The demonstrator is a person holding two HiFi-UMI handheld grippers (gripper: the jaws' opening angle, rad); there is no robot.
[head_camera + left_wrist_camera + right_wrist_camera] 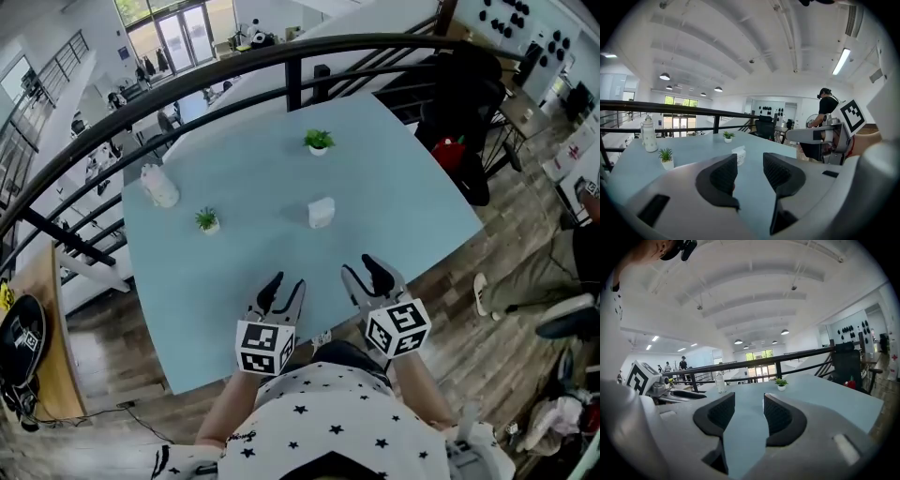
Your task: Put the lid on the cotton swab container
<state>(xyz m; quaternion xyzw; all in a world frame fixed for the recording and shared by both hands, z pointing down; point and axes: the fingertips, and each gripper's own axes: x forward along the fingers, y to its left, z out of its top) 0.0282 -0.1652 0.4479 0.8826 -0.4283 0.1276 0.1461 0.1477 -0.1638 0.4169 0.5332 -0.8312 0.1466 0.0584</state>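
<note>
A small white cotton swab container (321, 212) stands near the middle of the pale blue table (403, 187); I make out no separate lid. In the left gripper view the container (739, 154) shows just beyond the left jaw. My left gripper (286, 284) hovers over the table's near edge, jaws apart with nothing between them (750, 168). Beside it, my right gripper (361, 267) is also open and empty (749, 411). Both point toward the container from well short of it.
Two small potted plants (318, 141) (206, 220) and a white bottle (159, 186) stand on the table. A black railing (291, 56) curves behind it. A black chair with a red item (450, 150) sits at the right; wooden floor lies around.
</note>
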